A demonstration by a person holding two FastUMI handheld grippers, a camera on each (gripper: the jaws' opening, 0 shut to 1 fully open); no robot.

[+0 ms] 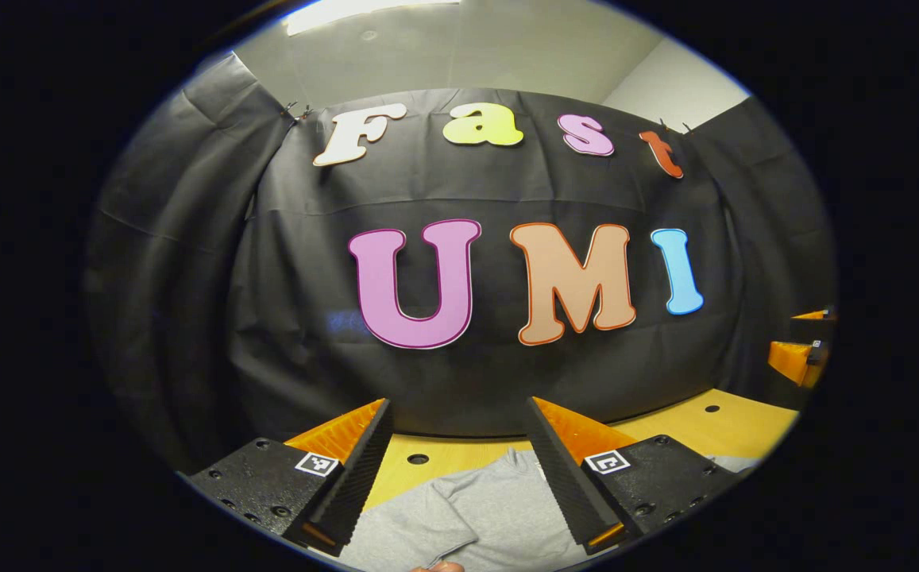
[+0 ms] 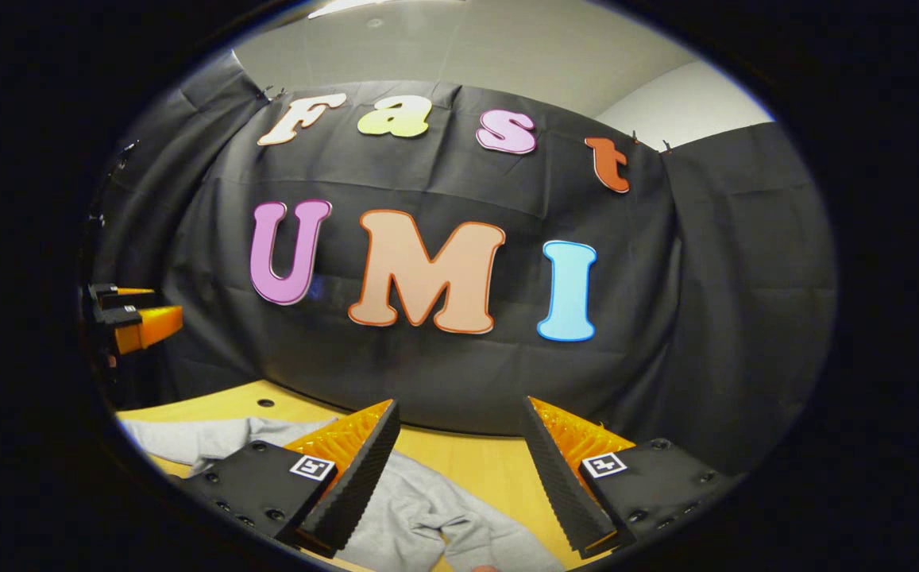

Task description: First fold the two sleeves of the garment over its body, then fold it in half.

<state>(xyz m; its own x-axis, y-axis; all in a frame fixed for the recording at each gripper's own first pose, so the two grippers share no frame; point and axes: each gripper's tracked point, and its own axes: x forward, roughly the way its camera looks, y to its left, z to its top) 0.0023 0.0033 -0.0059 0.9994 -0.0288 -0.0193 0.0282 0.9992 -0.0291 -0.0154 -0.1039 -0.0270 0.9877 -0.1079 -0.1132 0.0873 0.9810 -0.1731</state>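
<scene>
**Both claws released above the grey garment**

The left claw is held above the wooden desk, its two fingers spread wide with nothing between them. The grey garment lies flat on the desk directly under and just ahead of this claw, showing in the gap between the fingers and running under the inner edge of each. A fold or sleeve edge crosses the cloth below the gap. More grey cloth peeks out beyond the claw's right finger, at the edge of the view. Far off to this claw's right, the other claw shows at the rim of the left gripper view.

The right claw is likewise released, fingers parted and empty, raised clear of the desk. The garment lies beneath it and to its left: a rumpled sleeve sits under the gap near the left finger, and the cloth stretches away to the left past that finger. Bare desk lies beneath the right finger. The left claw shows far to the left in the right gripper view.
</scene>
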